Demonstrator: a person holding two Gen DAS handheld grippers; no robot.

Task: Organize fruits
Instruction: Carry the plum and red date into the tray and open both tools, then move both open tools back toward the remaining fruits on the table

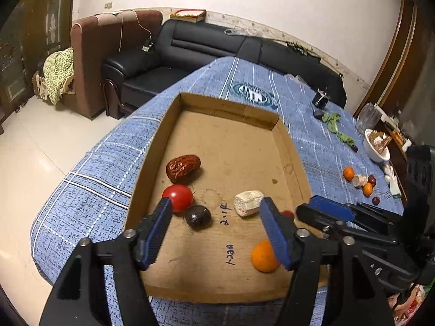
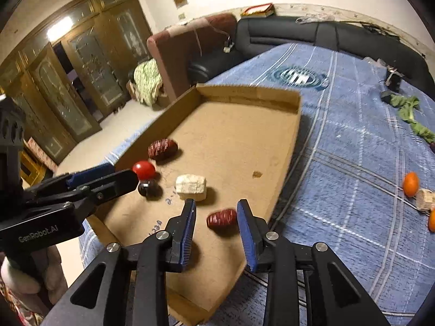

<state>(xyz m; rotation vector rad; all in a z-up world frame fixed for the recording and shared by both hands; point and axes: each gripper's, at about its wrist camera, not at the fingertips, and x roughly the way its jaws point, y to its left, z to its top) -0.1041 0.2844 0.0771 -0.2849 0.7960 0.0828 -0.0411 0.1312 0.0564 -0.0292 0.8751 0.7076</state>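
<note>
The right gripper (image 2: 216, 212) hangs over the cardboard tray (image 2: 285, 146), jaws spread wide around a red date (image 2: 221, 218), touching nothing. It looks just dropped. Next, fetch an orange (image 2: 410, 184) far right. Left gripper (image 1: 216, 212) jaws gape, empty.

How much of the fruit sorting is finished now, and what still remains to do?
Done: the cardboard tray holds two red dates, a tomato, a dark round fruit, a pale chunk and an orange.

In hand: nothing; the left gripper and the right gripper are open above the tray.

Left: oranges and small dark fruits on the blue cloth.
</note>
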